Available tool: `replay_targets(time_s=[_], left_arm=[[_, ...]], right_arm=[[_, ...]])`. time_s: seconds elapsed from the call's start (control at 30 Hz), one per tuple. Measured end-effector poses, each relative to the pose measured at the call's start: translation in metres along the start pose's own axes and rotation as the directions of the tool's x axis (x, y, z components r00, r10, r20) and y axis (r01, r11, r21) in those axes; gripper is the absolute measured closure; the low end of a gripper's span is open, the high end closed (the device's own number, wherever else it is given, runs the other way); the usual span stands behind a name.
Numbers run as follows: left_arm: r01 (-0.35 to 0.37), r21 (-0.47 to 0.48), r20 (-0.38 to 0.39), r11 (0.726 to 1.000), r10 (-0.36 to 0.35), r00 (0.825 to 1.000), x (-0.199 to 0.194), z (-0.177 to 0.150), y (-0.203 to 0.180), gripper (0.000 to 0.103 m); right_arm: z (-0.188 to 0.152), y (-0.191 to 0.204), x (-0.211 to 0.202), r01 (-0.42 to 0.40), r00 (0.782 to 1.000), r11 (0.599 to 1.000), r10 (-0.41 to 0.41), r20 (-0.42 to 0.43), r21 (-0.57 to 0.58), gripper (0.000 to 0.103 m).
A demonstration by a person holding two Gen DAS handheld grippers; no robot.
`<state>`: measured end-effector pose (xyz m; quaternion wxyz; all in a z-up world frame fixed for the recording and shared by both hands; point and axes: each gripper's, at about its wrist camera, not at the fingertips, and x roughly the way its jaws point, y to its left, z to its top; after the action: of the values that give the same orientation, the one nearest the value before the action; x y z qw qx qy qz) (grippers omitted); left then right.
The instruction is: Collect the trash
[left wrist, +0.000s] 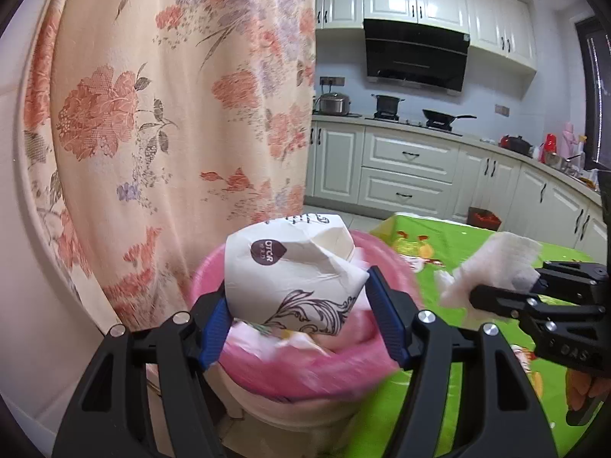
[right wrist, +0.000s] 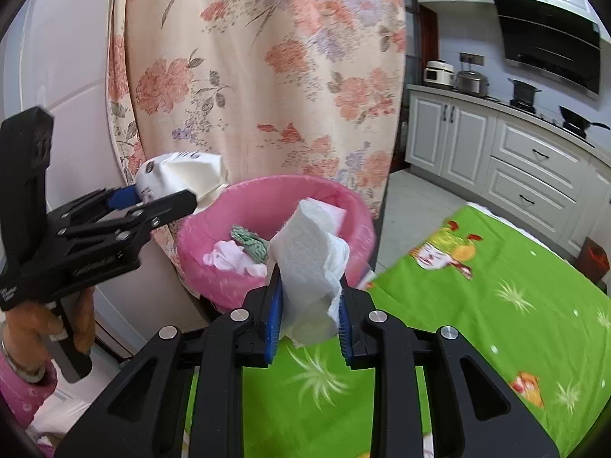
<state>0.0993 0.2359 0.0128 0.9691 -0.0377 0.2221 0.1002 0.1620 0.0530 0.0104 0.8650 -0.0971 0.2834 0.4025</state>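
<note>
Green tablecloth (right wrist: 496,305), kitchen; left claw (left wrist: 296,301) clamps paper cup (left wrist: 290,267), right claw (right wrist: 311,305) tissue (right wrist: 309,259).

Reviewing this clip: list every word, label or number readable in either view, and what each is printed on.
"OTCR", roughly, with smaller characters below too small to read: brown drop-shaped logo on the crumpled paper cup in the left tool.
Black script near the cup's top: cut off, unreadable.
Embossed lettering on the right tool's body: too blurred.
The paper towel carries no text.
</note>
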Motion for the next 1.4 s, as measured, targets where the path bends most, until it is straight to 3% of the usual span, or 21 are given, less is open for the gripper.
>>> replay_targets(time_s=[0.13,0.5,0.9,1.0,1.07,1.1,1.13,1.27,1.4], left_arm=[[0.020,-0.013,-0.013,1.000,-0.021,1.000,0.018,0.014,0.021,0.039],[-0.006,-0.011,-0.049,1.000,0.006,0.999,0.057,0.024,0.050,0.039],[0.004,-0.031,-0.099,1.000,-0.007,0.995,0.079,0.025,0.063,0.038],[-0.007,-0.014,-0.106,1.000,0.005,0.994,0.081,0.027,0.060,0.037],[-0.013,-0.009,-0.105,1.000,0.012,0.994,0.082,0.029,0.061,0.031],[-0.016,-0.010,-0.102,1.000,0.015,0.995,0.081,0.030,0.061,0.030],[-0.018,-0.010,-0.101,1.000,0.016,0.995,0.080,0.030,0.062,0.030],[-0.028,-0.007,-0.093,1.000,0.028,0.995,0.075,0.031,0.065,0.028],[-0.030,-0.021,-0.071,0.999,0.029,0.997,0.064,0.033,0.067,0.019]], right_arm=[[0.015,0.007,0.021,-0.021,1.000,1.000,0.021,-0.014,0.003,0.078],[0.031,0.025,0.065,-0.025,0.998,0.999,0.022,-0.067,-0.039,0.077],[0.034,0.018,0.078,-0.019,0.997,1.000,0.018,-0.072,-0.009,0.075],[0.036,0.013,0.081,-0.033,0.997,0.999,0.034,-0.064,0.017,0.067],[0.037,0.011,0.083,-0.028,0.998,0.999,0.029,-0.060,0.017,0.055],[0.038,0.010,0.082,-0.035,0.998,0.999,0.036,-0.055,0.015,0.041],[0.038,0.010,0.081,-0.042,0.998,0.999,0.043,-0.049,0.015,0.038],[0.038,0.011,0.076,-0.043,0.999,0.999,0.043,-0.030,-0.005,0.038],[0.033,0.011,0.066,-0.049,0.999,0.999,0.049,-0.016,-0.015,0.038]])
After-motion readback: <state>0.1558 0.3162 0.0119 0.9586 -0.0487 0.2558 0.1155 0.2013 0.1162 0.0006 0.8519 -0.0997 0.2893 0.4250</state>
